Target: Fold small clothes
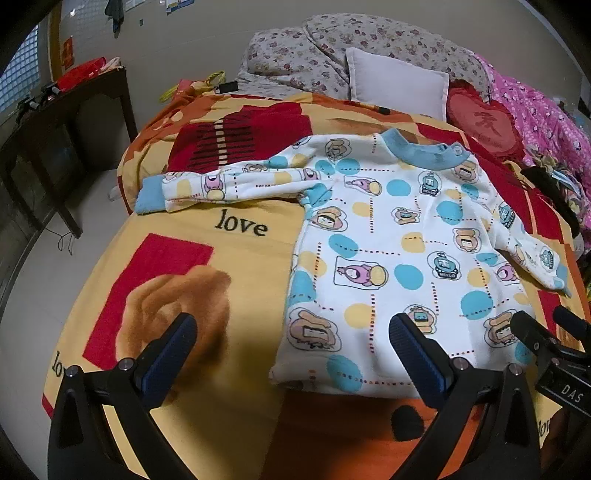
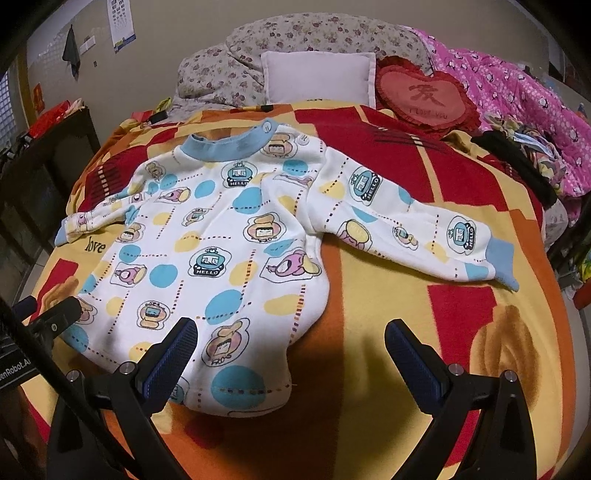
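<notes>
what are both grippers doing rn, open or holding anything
Left gripper: open, holding nothing, above the shirt hem.
Right gripper: open, holding nothing, near the shirt's hem.

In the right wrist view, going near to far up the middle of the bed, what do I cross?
Open right tool → hem of the small shirt → its blue collar → white pillow → floral quilt, all over the patterned blanket.
</notes>
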A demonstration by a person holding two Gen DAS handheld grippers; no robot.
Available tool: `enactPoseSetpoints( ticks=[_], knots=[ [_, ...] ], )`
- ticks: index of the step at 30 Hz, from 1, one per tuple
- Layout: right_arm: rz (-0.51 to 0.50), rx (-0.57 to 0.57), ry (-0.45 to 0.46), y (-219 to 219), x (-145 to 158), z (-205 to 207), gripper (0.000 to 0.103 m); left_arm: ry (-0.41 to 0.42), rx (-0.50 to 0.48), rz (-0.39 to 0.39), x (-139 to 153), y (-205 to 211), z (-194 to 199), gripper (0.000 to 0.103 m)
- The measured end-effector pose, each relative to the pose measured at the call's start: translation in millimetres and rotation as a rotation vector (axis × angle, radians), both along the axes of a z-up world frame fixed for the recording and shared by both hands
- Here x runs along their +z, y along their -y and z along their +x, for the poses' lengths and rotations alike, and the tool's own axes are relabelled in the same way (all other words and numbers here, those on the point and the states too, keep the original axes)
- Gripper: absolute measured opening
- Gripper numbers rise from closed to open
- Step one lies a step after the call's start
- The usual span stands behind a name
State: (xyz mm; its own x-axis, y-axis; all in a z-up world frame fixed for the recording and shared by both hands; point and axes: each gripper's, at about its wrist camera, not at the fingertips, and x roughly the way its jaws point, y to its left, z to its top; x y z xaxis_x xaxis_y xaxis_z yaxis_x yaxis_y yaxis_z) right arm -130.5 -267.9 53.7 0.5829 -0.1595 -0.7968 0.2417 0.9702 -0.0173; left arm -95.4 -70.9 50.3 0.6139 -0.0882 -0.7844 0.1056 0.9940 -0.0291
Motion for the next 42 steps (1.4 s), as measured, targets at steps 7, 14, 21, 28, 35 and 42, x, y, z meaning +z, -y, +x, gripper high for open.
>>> enactPoseSetpoints(
  ticks=[7, 14, 21, 28, 35, 42],
  knots=[
    [0.01, -0.001, -0.024, 3.5, -10.7, 2.1, 0.103, -0.033, 0.012, -0.025, -12.5, -9.1, 7.3, 0.103],
    [0.037, -0.005, -0.04, 7.2, -17.0, 4.6, 0.103, -0.054, 0.017, -0.031, -20.3, -8.7, 14.1, 0.103],
    [0.053, -0.004, -0.047, 7.6, -21.1, 6.4, 0.103, -0.057, 0.008, -0.013, -22.3, -4.5, 14.1, 0.103],
    [0.022, 0.007, -0.028, 4.7, -11.8, 5.5, 0.103, -0.061, 0.015, -0.012, -21.1, -6.4, 16.8, 0.103],
    [-0.027, 0.046, 0.043, -10.2, 14.0, 12.3, 0.103, -0.049, 0.028, -0.002, -18.1, -16.6, 25.0, 0.103],
    [-0.009, 0.17, 0.042, -44.5, 10.7, 50.0, 0.102, -0.063, 0.061, -0.041, -12.0, -49.0, 45.3, 0.103]
  ],
)
